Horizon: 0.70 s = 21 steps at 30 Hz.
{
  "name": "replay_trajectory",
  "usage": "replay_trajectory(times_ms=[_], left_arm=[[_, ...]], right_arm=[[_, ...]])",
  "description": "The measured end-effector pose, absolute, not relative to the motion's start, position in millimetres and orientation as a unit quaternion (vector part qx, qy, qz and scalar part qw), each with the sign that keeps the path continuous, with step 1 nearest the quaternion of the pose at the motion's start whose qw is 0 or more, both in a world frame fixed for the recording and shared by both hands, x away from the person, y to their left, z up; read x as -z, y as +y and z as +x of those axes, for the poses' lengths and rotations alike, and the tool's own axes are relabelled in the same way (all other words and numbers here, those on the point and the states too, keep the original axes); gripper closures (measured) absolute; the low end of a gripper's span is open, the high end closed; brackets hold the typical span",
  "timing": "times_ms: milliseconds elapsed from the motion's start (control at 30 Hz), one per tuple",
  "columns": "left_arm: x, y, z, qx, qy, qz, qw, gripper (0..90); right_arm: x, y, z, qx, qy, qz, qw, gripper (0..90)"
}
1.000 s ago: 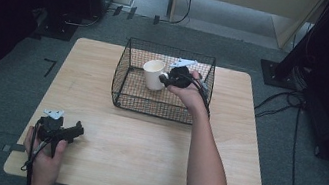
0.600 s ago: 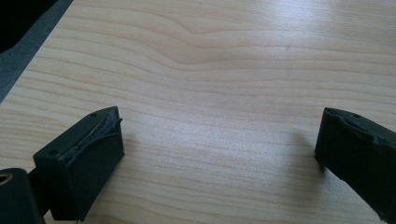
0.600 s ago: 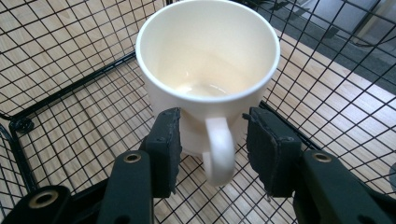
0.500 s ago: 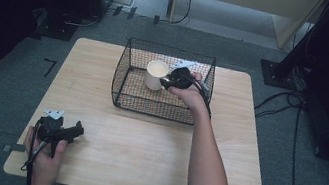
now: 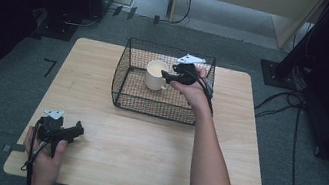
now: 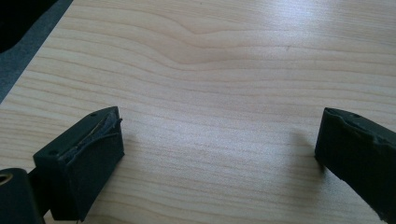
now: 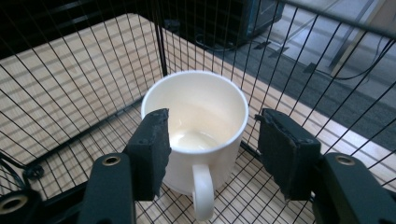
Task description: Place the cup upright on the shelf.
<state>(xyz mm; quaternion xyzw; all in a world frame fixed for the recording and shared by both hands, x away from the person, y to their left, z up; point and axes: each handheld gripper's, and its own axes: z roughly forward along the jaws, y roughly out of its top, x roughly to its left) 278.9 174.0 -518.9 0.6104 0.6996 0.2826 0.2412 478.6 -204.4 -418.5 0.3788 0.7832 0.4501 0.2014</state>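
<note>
A white mug [image 7: 196,116] stands upright on the floor of a black wire basket [image 5: 160,104] at the table's far middle; in the high view the mug [image 5: 156,74] sits in the basket's left half. My right gripper [image 7: 212,135] reaches into the basket from the right. Its jaws have just been opening, and the mug's handle [image 7: 203,191] now lies between them with a gap on each side. In the high view that right gripper [image 5: 165,76] points left at the mug. My left gripper [image 5: 77,132] rests near the table's front left corner, open with bare wood between its jaws [image 6: 219,144].
The wooden table [image 5: 142,154] stretches bare in front of the basket. Basket wires [image 7: 93,93] close in around the mug on all sides. Cables [image 5: 283,99] lie on the grey floor to the right, with dark stands beside them.
The mug, tilted a second ago, now stands upright in the basket. The right gripper's jaws have spread apart around the handle. The left hand has not moved.
</note>
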Motion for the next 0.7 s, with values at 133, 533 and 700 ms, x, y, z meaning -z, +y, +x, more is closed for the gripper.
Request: replay_trajectory(times_ms=[133, 533, 700], left_arm=[[519, 174, 279, -0.282, 0.700, 0.610, 0.241, 1.2], [519, 174, 279, -0.282, 0.700, 0.611, 0.241, 1.2], [519, 174, 279, -0.283, 0.700, 0.610, 0.241, 1.2]], right_arm=[[407, -204, 472, -0.458, 0.783, 0.375, 0.193, 40.2], [383, -203, 443, -0.434, 0.796, 0.370, 0.201, 12.5], [376, -210, 427, -0.439, 0.794, 0.375, 0.189, 3.9]])
